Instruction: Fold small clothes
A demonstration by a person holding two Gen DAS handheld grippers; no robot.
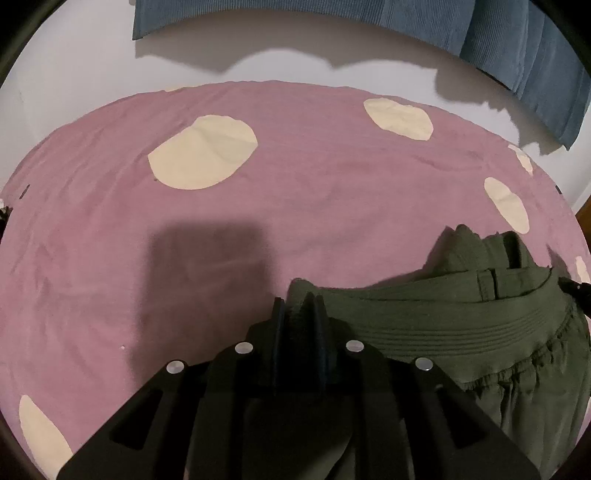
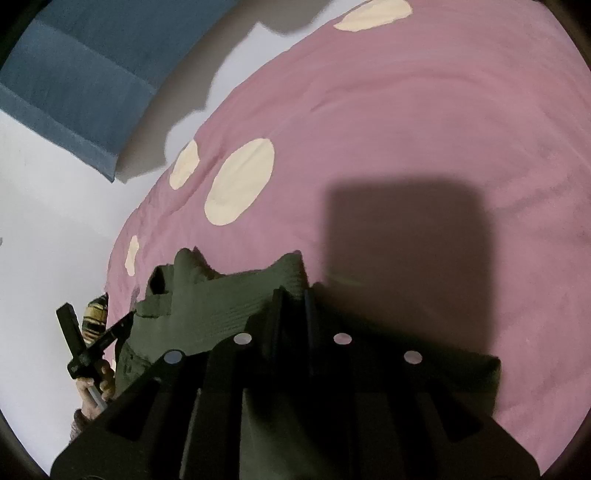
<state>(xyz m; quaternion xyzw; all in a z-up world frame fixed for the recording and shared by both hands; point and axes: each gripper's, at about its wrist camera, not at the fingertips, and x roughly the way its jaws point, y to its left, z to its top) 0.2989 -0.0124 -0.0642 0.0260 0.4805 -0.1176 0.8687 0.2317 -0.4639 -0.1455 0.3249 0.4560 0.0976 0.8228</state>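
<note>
Shorts [image 1: 443, 314], dark olive, with a ribbed elastic waistband and a belt loop, held up off a pink bedspread [image 1: 295, 192] with cream spots.

Left gripper [image 1: 299, 314]: fingers pinched nearly together on one end of the waistband, cloth bunched between them. Right gripper [image 2: 291, 306]: fingers likewise closed tight on the other end of the waistband, fabric poking up between the tips.

Waistband stretched between the two grips, fairly taut; the rest of the shorts hangs below, gathered under the elastic. Garment sits over the near part of the bedspread, toward the edge where it meets the white wall [image 1: 92, 55]. Blue curtain [image 1: 332, 22] hangs above the far edge. In the right wrist view the other tool shows at far left, a hand below it.

Step, by my reading: the pick-up and spread stage, shorts lifted by the waist before being laid flat. No fold made yet, so task looks early.

Next move likely calls for lowering both grips together onto the open pink area ahead, keeping the waistband tensioned so the legs land smooth, not crumpled. Risk: legs bunching underneath if set down too fast.
</note>
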